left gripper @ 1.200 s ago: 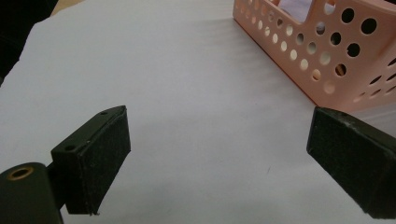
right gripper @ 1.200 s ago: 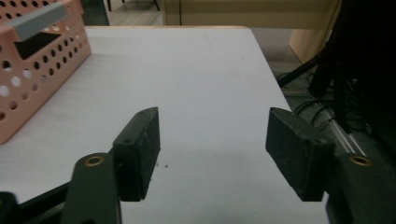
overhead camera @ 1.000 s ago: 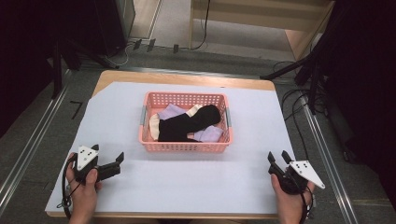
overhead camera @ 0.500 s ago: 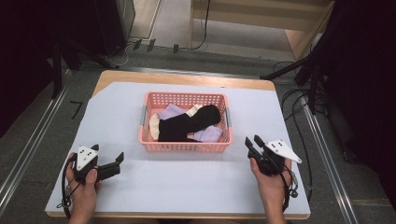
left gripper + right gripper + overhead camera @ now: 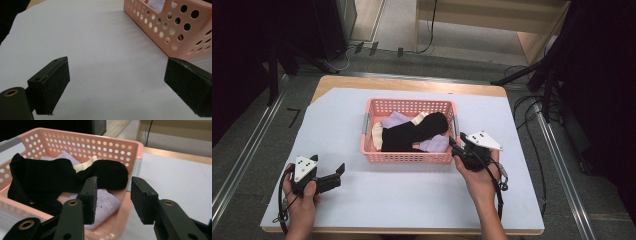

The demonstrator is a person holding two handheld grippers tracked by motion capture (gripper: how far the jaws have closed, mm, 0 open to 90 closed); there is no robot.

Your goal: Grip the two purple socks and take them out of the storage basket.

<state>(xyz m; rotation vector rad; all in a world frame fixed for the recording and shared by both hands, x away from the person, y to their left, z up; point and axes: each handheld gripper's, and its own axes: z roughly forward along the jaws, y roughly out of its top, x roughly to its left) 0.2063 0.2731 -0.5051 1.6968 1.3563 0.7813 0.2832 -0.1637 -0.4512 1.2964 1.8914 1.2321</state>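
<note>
Socks (image 5: 62,180) lie in the basket (image 5: 408,157) just ahead-left of my right claw (image 5: 454,145), open at its corner; left claw (image 5: 341,168) open, well apart.

The pink perforated basket (image 5: 407,157) stands near the middle of the table, holding a black sock (image 5: 412,132) lying across lilac (image 5: 434,144) and cream (image 5: 377,136) socks.

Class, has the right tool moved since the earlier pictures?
Yes: the right tool has moved forward and leftward, up to the pink basket's right corner.
</note>
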